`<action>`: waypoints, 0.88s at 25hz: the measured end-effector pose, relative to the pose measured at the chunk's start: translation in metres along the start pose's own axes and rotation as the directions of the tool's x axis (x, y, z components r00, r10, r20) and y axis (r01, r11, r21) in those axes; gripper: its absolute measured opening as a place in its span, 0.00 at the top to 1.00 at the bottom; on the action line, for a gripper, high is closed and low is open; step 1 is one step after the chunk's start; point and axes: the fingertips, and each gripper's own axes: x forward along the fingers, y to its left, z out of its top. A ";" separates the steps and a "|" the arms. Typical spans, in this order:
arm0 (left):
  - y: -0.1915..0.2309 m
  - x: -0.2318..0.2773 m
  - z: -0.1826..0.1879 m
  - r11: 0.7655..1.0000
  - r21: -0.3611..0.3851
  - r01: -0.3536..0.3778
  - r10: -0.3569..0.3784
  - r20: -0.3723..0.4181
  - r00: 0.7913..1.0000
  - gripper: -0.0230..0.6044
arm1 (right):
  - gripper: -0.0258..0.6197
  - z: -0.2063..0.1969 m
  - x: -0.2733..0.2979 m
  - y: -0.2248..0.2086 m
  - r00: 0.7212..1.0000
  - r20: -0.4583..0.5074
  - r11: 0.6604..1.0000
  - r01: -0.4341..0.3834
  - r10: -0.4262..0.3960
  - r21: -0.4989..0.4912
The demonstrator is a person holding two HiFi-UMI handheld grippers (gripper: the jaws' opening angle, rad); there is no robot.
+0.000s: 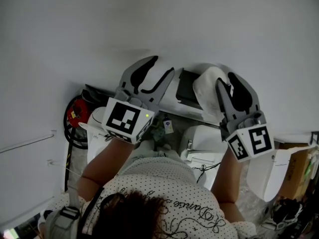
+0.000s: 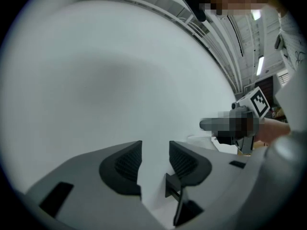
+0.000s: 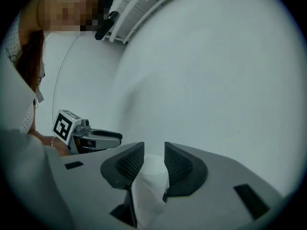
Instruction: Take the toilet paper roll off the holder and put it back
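Observation:
In the head view both grippers are raised against a white wall. The white toilet paper roll (image 1: 207, 83) sits at the tips of my right gripper (image 1: 225, 79), beside a dark holder (image 1: 185, 86). In the right gripper view the roll (image 3: 151, 176) fills the gap of the right gripper (image 3: 154, 157), and both pads touch it. My left gripper (image 1: 160, 66) is up to the left of the holder. Its jaws stand apart in the left gripper view, where the left gripper (image 2: 156, 159) has only bare wall showing in the gap.
Below the grippers stand a white toilet (image 1: 202, 138) and a second white fixture (image 1: 264, 176) at the right. A red object (image 1: 75, 113) lies on the floor at the left. The wall (image 1: 149, 19) fills the upper part of the view.

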 end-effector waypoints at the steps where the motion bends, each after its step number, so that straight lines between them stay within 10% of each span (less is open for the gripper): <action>1: -0.001 -0.001 -0.001 1.000 -0.001 0.000 0.000 0.002 1.000 0.70 | 0.75 -0.001 -0.002 -0.001 1.000 0.005 1.000 0.009 -0.009 0.005; 22: -0.014 -0.023 -0.014 0.999 -0.038 0.016 -0.015 0.019 1.000 0.94 | 0.94 -0.027 -0.035 0.006 0.990 -0.003 0.990 0.141 -0.141 0.021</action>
